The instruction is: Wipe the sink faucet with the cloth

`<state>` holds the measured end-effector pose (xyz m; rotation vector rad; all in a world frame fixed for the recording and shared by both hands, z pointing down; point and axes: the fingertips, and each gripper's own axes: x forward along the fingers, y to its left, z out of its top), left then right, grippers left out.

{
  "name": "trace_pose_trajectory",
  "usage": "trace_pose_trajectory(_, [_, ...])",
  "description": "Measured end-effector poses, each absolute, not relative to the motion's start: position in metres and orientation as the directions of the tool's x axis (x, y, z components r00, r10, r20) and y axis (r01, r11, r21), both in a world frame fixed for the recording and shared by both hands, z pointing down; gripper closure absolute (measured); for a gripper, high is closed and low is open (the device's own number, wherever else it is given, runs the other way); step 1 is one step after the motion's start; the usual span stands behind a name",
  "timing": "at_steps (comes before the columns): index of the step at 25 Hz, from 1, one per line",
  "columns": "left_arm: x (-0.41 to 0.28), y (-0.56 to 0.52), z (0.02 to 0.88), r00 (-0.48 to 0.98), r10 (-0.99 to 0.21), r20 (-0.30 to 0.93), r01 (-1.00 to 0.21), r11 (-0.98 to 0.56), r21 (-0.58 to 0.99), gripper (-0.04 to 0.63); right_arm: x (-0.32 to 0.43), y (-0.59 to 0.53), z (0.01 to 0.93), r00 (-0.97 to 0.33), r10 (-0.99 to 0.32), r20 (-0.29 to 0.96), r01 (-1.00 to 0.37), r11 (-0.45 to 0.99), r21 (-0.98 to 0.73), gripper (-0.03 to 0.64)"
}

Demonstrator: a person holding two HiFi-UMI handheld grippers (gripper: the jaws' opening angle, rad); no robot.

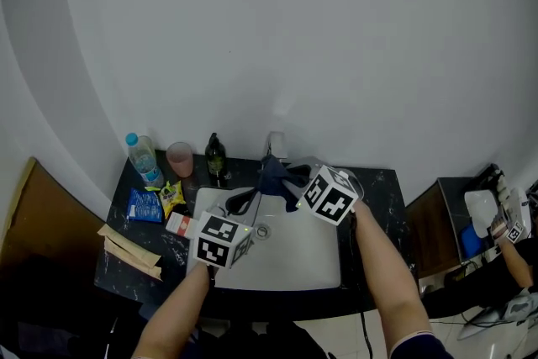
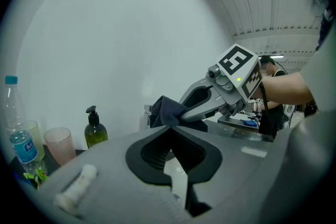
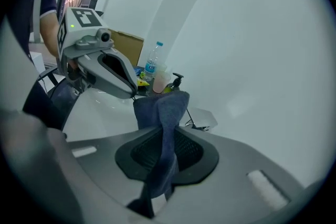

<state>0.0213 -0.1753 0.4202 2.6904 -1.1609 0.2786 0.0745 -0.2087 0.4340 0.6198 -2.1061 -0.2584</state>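
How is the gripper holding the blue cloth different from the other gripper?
The right gripper pinches the dark blue cloth between its jaws; the left gripper is shut on nothing. The right gripper is up by the faucet; the left gripper sits nearer the person, over the front of the sink. Both are grey, both are shut, and each carries a black-and-white marker cube.
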Motion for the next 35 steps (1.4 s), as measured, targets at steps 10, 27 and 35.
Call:
trace_pose_trajectory(10, [0.023,-0.195,0.438,0.627,-0.725,0.286,-0.773,-0.624,0.114,0.594,0.081,-0.256,0.448,-0.503,-0.539,0.676,-0.382,0.84,0.385,0.561])
trace_pose_trajectory(27, [0.021,-0.2,0.44,0.6,-0.746,0.289,-0.795,-0.595,0.114,0.594,0.071,-0.254,0.472,-0.512,-0.513,0.689,-0.344,0.857,0.383,0.563])
trace_pose_trajectory(35, [0.015,-0.184,0.444,0.602,-0.74,0.3,-0.793,-0.599,0.112,0.594,0.066,-0.223,0.476,-0.464,-0.499,0.732,-0.245,0.866,0.435,0.563])
